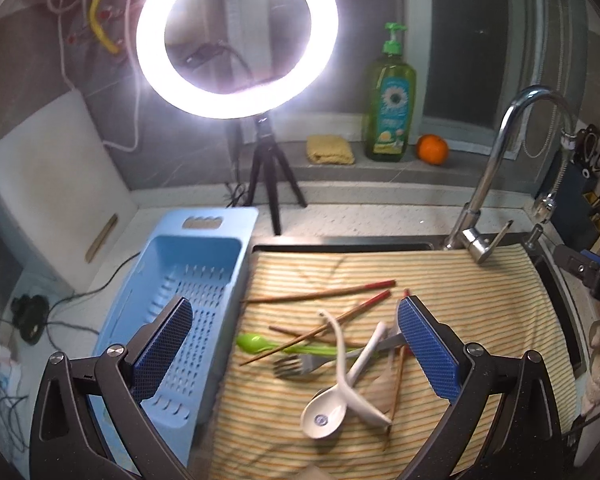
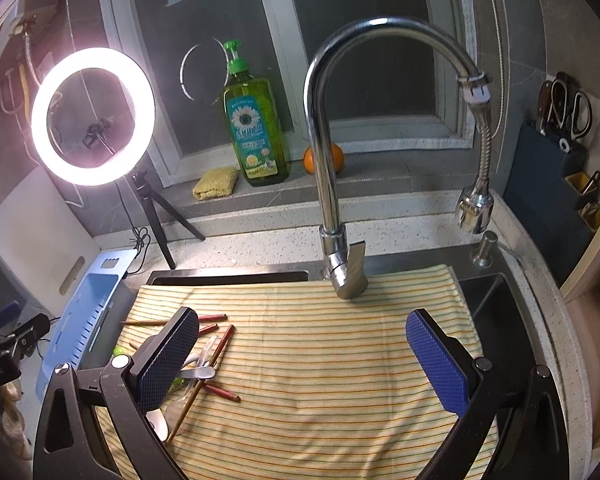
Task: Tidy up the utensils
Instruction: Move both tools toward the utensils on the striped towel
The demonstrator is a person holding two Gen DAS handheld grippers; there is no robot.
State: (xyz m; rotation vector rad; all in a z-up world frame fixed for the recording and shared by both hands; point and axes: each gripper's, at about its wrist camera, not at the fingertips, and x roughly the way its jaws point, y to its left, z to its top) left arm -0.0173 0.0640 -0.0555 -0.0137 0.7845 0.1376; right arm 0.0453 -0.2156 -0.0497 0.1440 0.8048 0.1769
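Note:
A heap of utensils lies on the striped cloth point(image 1: 480, 304): red-tipped wooden chopsticks point(image 1: 324, 293), a green plastic spoon point(image 1: 252, 341), a metal fork point(image 1: 296, 366) and two white ceramic spoons point(image 1: 325, 412). My left gripper point(image 1: 294, 354) hovers open above this heap, with nothing between its blue pads. The empty blue slotted tray point(image 1: 216, 252) stands left of the cloth. My right gripper point(image 2: 302, 356) is open over bare cloth point(image 2: 320, 380); the utensil heap point(image 2: 210, 364) lies beside its left finger, partly hidden by it. The blue tray point(image 2: 84, 320) shows at the left edge.
A chrome faucet point(image 2: 328, 168) rises behind the cloth, its hose head point(image 2: 474, 204) hanging to the right. A lit ring light on a tripod point(image 1: 236, 36), a soap bottle point(image 1: 390, 116), a sponge point(image 1: 330, 150) and an orange point(image 1: 432, 149) stand at the back. A white cutting board point(image 1: 52, 184) leans left.

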